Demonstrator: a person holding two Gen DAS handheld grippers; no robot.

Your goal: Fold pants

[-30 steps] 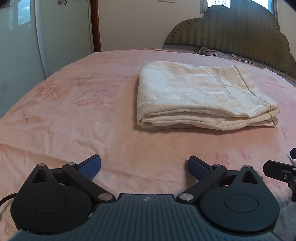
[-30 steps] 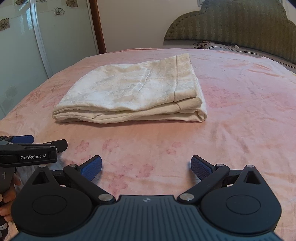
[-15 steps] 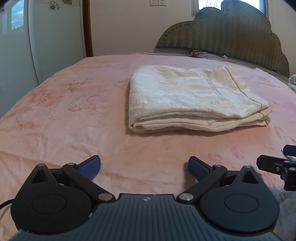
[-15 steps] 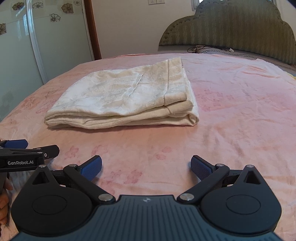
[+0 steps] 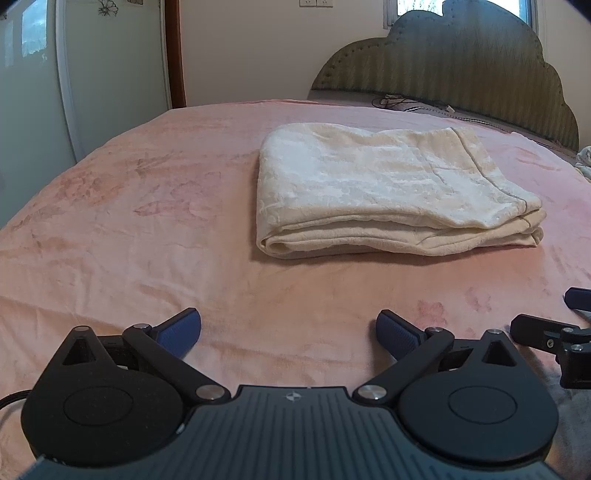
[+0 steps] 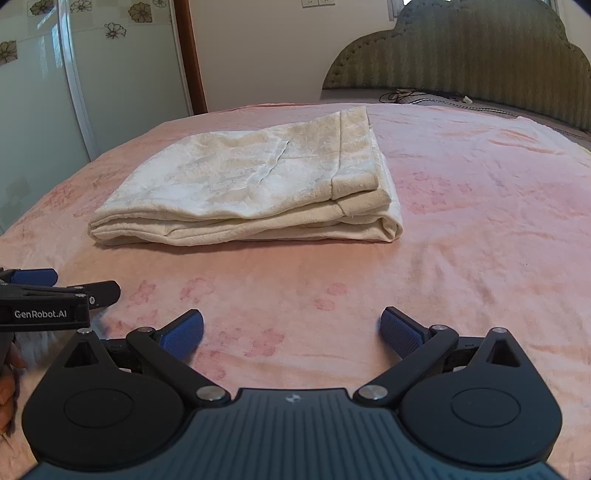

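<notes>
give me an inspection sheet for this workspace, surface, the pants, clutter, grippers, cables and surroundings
Surface: pink floral bedspread, lightly wrinkled, covering the bed.
Job's things: cream pants lying folded in a flat stack of layers on the bedspread, touched by neither gripper.
Clutter: a pale cloth bundle at the far right edge of the bed; what it is cannot be told.
Grippers: left gripper open, empty, short of the pants; right gripper open, empty, also short of them.
Cables: a dark cable lying near the headboard.
Surroundings: green padded headboard, wardrobe door with flower decals, brown door frame, wall sockets.
</notes>
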